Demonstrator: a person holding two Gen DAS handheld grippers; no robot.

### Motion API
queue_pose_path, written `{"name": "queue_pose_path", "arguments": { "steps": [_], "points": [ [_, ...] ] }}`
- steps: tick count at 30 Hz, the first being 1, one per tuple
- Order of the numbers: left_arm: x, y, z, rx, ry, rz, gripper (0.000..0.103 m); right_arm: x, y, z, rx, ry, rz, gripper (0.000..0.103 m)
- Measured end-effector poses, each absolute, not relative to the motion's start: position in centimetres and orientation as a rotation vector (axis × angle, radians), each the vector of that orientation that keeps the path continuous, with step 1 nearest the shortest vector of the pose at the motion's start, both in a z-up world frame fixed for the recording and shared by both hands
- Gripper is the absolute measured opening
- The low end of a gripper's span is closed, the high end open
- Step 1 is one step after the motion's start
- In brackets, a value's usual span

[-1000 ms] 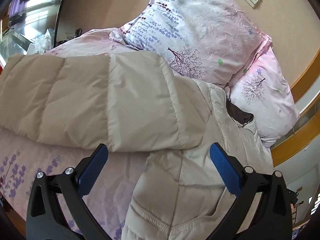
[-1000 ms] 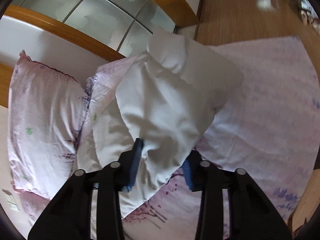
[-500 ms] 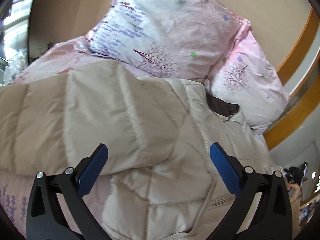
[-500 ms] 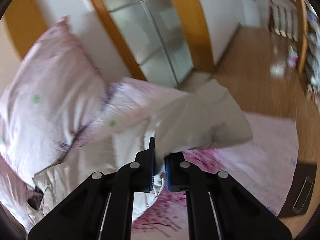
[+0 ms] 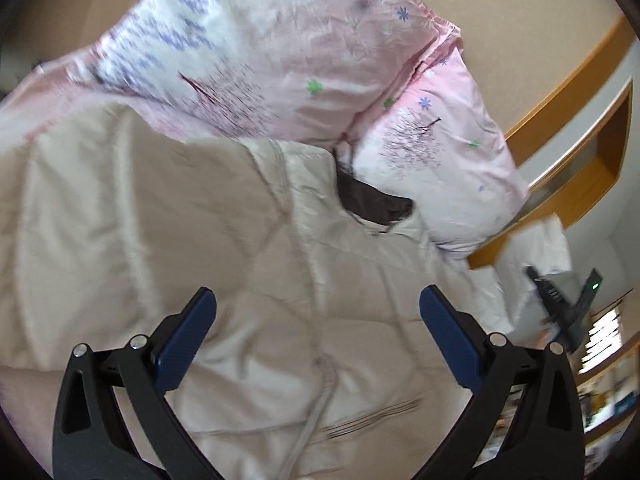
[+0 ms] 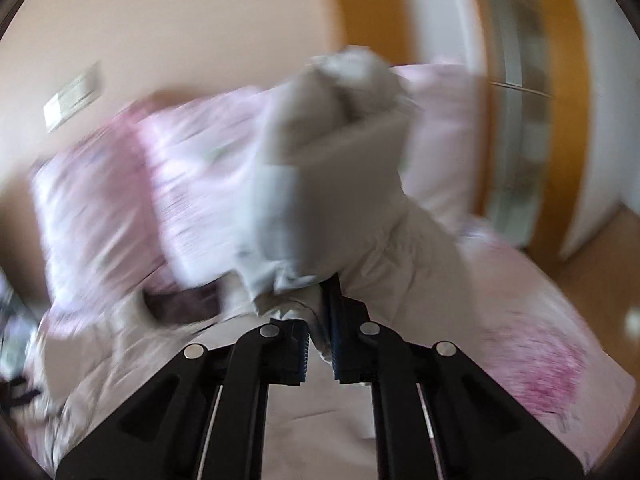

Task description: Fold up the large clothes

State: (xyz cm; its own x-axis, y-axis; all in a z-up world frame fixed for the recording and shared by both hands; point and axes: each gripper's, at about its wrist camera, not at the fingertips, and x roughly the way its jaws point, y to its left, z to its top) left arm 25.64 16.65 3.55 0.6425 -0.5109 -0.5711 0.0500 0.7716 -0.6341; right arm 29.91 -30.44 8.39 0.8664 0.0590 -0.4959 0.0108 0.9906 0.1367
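Pillows (image 5: 304, 60) behind jacket (image 5: 248, 280), bedsheet (image 6: 532, 320) beneath

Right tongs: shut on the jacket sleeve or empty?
Shut on it: right tongs pinch the beige sleeve, fabric bunched between the blue pads.

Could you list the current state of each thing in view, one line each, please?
Padded jacket: spread on the bed, one sleeve folded across its body.
Other sleeve: lifted off the bed, pinched at its end.
Right claw: shut on the sleeve.
Left claw: open, above the jacket, holding nothing.
Pillows: lying at the head of the bed.
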Motion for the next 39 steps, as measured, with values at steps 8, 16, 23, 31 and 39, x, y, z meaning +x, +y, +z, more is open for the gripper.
{"name": "queue_pose_path", "arguments": {
  "steps": [8,16,23,31,39],
  "points": [
    [29.3,11.7,1.9,-0.764,0.917,-0.48,0.101,32.4,-16.6,-0.2,-0.112,0.875,0.306,0.017],
    [31.8,6.8,-1.1,-0.806,1.063,-0.528,0.091,28.4,-15.7,-0.1,-0.268,0.845,0.288,0.093],
    [33.4,3.2,-3.2,-0.798,1.154,-0.504,0.036,27.4,-22.3,3.5,-0.011,0.814,0.227,0.093],
    [32.0,7.2,-3.5,-0.84,1.084,-0.373,0.012,28.2,-24.8,4.9,0.149,0.766,0.208,0.09],
    [30.2,8.4,-2.9,-0.804,1.077,-0.378,0.062,32.1,-17.6,2.2,0.08,0.919,0.294,0.049]
  ]
}}
